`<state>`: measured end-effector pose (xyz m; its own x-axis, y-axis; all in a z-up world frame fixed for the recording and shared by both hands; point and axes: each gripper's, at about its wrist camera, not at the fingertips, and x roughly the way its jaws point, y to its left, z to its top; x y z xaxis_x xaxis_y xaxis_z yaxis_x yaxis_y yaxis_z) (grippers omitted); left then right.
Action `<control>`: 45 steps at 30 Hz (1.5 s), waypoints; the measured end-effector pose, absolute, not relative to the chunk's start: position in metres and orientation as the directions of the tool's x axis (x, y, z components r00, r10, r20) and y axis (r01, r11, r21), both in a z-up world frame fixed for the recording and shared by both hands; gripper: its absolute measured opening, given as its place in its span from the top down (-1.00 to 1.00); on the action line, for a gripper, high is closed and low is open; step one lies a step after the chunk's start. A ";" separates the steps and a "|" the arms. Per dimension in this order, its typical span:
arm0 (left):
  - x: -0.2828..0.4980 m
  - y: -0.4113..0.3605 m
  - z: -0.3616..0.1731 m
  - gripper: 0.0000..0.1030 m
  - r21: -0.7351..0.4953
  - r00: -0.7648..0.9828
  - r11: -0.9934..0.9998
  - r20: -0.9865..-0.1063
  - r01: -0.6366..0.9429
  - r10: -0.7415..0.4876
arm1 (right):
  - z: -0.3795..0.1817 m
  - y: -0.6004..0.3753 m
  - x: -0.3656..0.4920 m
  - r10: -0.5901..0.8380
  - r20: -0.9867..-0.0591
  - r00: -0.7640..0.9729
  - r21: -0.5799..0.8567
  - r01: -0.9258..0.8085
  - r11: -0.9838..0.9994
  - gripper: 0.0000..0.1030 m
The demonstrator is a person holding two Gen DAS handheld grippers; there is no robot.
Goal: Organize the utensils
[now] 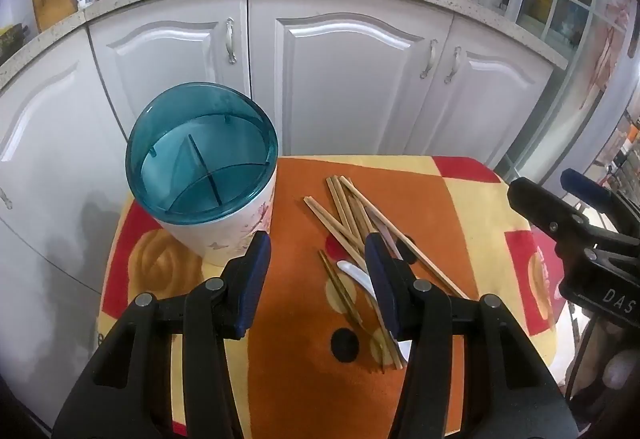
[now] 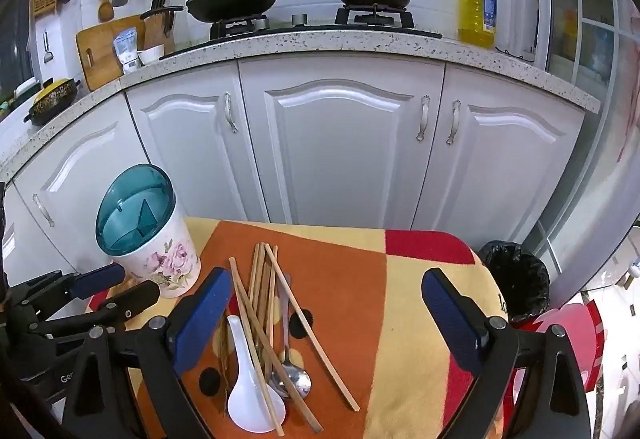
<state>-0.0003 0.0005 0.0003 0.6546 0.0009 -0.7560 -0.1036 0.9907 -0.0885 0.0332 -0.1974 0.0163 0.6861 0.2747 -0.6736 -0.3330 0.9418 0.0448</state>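
Observation:
A white floral utensil holder (image 1: 224,235) (image 2: 160,263) with a teal divided insert (image 1: 202,151) stands at the table's far left. Several wooden chopsticks (image 1: 348,215) (image 2: 260,299), a white ceramic spoon (image 2: 250,387) (image 1: 356,271) and a metal spoon (image 2: 294,379) lie loose on the cloth. My left gripper (image 1: 318,251) is open and empty, hovering between the holder and the pile. My right gripper (image 2: 326,299) is open and empty above the pile; it also shows in the left wrist view (image 1: 560,195). The left gripper shows in the right wrist view (image 2: 120,283).
The small table has an orange, yellow and red cloth (image 2: 340,279). White cabinets (image 2: 340,143) stand close behind it under a speckled counter with a stove, pans and an oil bottle (image 2: 476,7). A black bin (image 2: 516,283) sits at the table's right.

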 end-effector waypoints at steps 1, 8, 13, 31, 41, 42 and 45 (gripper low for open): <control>-0.001 0.001 0.001 0.06 -0.089 0.656 0.991 -0.755 -0.105 0.002 | 0.016 -0.198 0.033 0.275 -0.673 0.687 0.044 -0.334 0.942 -0.85; -0.004 0.004 0.004 0.06 -0.075 0.661 0.990 -0.750 -0.117 0.021 | 0.017 -0.198 0.032 0.270 -0.669 0.693 0.034 -0.334 0.942 -0.85; -0.002 0.002 0.006 0.06 -0.080 0.662 0.989 -0.749 -0.126 0.024 | 0.017 -0.197 0.031 0.270 -0.669 0.693 0.035 -0.334 0.942 -0.85; -0.002 0.002 0.004 0.06 -0.117 0.662 0.985 -0.750 -0.130 -0.002 | 0.018 -0.198 0.032 0.263 -0.666 0.698 0.039 -0.320 0.947 -0.85; -0.001 0.001 0.004 0.06 -0.111 0.639 0.986 -0.769 -0.128 -0.003 | 0.017 -0.198 0.031 0.264 -0.666 0.698 0.039 -0.320 0.947 -0.85; -0.002 0.001 0.004 0.06 -0.107 0.643 0.986 -0.766 -0.128 0.000 | 0.017 -0.198 0.031 0.263 -0.666 0.698 0.039 -0.320 0.946 -0.85; -0.002 0.000 0.004 0.06 -0.080 0.654 0.988 -0.756 -0.132 0.027 | 0.017 -0.198 0.032 0.264 -0.667 0.697 0.040 -0.320 0.947 -0.85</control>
<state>-0.0024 0.0003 0.0038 0.6542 0.0265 -0.7558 -0.1323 0.9880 -0.0798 0.0319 -0.1984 0.0170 0.6970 0.2635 -0.6669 -0.3199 0.9466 0.0397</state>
